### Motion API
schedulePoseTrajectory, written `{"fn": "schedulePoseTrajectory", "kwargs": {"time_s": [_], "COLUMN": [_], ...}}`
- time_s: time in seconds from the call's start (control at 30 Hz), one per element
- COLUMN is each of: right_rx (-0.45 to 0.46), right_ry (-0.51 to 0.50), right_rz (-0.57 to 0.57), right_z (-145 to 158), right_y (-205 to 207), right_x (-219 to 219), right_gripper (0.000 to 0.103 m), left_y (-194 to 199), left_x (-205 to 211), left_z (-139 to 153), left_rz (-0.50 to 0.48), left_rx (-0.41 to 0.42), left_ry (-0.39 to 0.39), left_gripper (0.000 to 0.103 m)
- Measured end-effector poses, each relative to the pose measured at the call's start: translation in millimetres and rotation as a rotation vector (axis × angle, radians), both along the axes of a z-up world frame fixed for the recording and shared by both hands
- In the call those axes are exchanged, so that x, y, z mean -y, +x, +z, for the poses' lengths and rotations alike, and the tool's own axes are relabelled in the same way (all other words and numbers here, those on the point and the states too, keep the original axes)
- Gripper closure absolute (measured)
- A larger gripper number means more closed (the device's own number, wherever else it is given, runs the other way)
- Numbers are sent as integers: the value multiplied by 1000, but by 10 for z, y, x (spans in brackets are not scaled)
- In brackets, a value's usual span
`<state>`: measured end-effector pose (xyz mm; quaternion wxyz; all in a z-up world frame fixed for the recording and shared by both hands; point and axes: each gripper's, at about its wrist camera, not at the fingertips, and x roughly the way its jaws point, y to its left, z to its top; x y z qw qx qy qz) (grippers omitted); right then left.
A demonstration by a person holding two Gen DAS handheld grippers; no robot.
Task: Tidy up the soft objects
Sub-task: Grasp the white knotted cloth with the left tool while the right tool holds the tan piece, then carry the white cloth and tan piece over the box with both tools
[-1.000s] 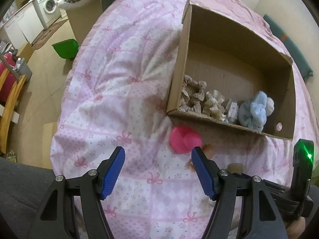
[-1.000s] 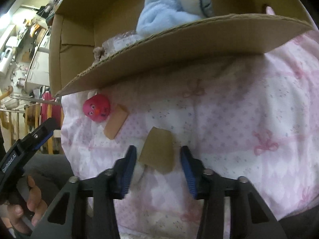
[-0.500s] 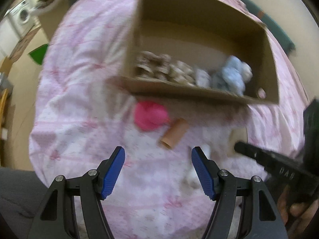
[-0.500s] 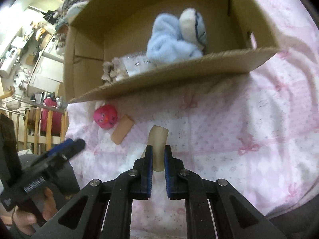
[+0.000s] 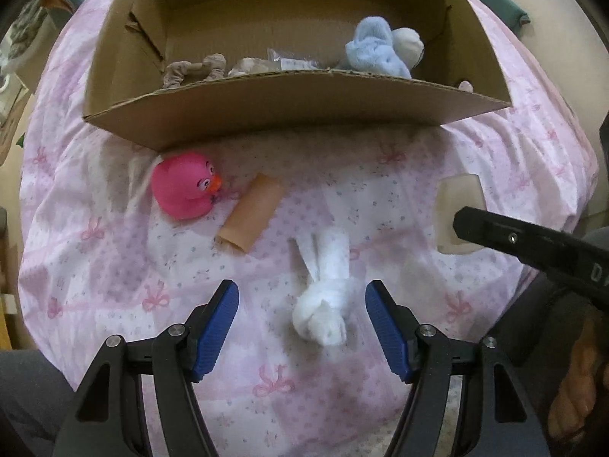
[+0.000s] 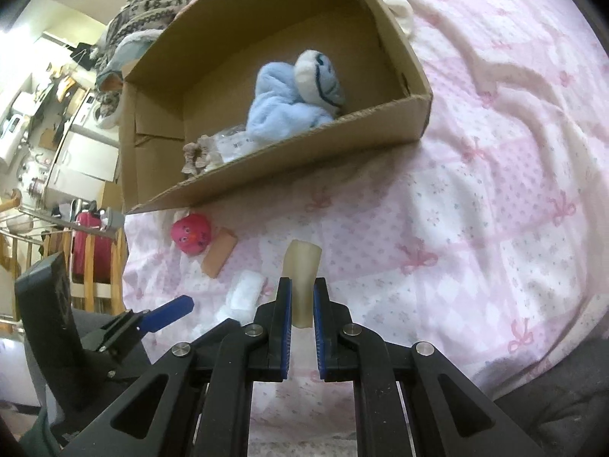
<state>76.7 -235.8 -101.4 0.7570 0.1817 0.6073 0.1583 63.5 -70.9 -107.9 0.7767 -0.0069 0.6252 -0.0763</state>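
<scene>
My right gripper [image 6: 302, 293] is shut on a cream sponge piece [image 6: 302, 270] and holds it above the pink bedspread; the sponge also shows in the left wrist view [image 5: 458, 205]. My left gripper [image 5: 302, 297] is open, its fingers either side of a knotted white cloth [image 5: 323, 285], which also shows in the right wrist view [image 6: 241, 295]. A pink rubber duck [image 5: 184, 186] and a tan foam roll [image 5: 251, 217] lie in front of the cardboard box [image 5: 289, 110]. The box holds a light blue plush [image 5: 377, 51], beige cloth pieces [image 5: 194, 70] and a clear packet [image 5: 289, 64].
The pink patterned bedspread [image 6: 495, 190] covers the whole surface and is wrinkled. Beyond the bed on the left are wooden chairs [image 6: 91, 262], a red bag [image 6: 85, 243] and kitchen units [image 6: 76, 152]. A knitted blanket [image 6: 152, 0] lies behind the box.
My right gripper closed on the cream sponge piece and lifted it off the bedspread. My left gripper swung right and down, and now straddles the white cloth.
</scene>
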Motion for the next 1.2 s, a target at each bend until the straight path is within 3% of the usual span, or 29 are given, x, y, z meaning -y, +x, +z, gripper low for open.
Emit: {"fn": "schedulePoseTrajectory", "kwargs": {"time_s": [0.1,0.17,0.23,0.27,0.5,0.7,0.97,1.2], "right_rx": [-5,-5,-5,-5,5,15,36,61], "right_ry": [-10,-14,-18,-22,-37,-73,-108,-156], "right_rz": [4,10,15,18,36,72,95,117], "right_z": [-20,-29,-40,-45,-40,-51,-20,-15], "right_y": [13,19,17,17,14,-3,-77,-118], "right_x": [-21,-44,-68,-78,-137,-230,-263,-308], "right_gripper": [91,91,91,91,91,91,91,91], "left_y": [55,70,74,80,83,100,19,-125], "left_x": [17,35,48,54,-75,-354,-508,-631], "left_z": [-85,-134,-166,-165,-10,76,150,278], "left_rz": [0,-7,-18,-22,25,120,176,238], "left_rx": [-28,-41,-49,-46,19,29,43,82], "left_ry": [-20,-20,-23,-30,37,38,55,117], "left_gripper": [38,49,73,76,78,78,78,78]}}
